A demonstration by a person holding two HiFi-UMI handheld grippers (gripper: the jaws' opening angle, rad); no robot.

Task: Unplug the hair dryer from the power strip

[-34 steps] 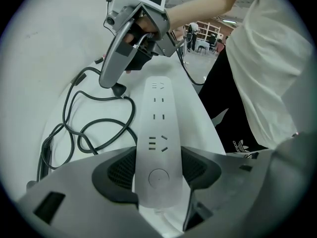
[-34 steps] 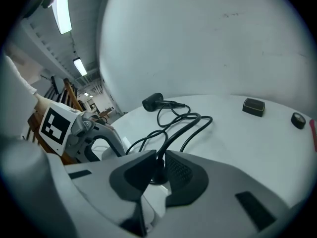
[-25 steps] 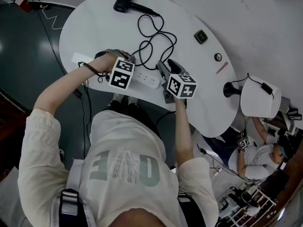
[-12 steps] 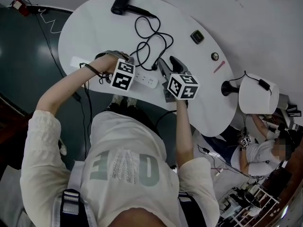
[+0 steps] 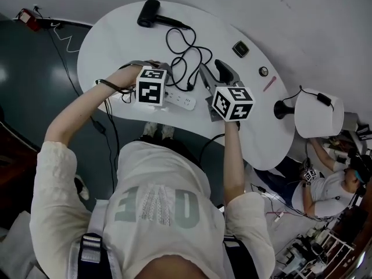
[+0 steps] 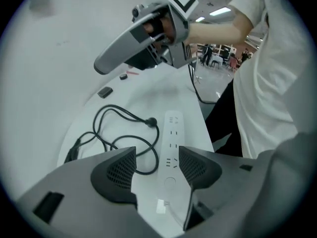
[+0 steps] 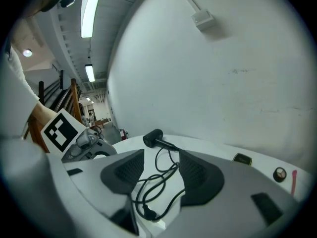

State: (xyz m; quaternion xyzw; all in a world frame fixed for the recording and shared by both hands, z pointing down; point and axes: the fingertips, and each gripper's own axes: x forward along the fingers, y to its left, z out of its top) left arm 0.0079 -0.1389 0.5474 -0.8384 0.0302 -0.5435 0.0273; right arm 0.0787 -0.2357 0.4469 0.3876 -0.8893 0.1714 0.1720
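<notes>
Both are empty, jaws apart: left gripper above the power strip, right gripper above the hair dryer's loose plug on the table.

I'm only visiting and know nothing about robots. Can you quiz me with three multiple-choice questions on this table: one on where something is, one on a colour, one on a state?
1. Where on the table is the dryer?
A) the near edge, by the person
B) the middle
C) the far end

2. What colour is the strip?
A) white
B) black
C) red

3. The dryer's plug is:
A) in the strip
B) lying loose on the table
C) hanging off the table's edge

Answers:
1 C, it lies at the end farthest from the person.
2 A, its body is white with dark socket slots.
3 B, it lies beside the strip, in no socket.
</notes>
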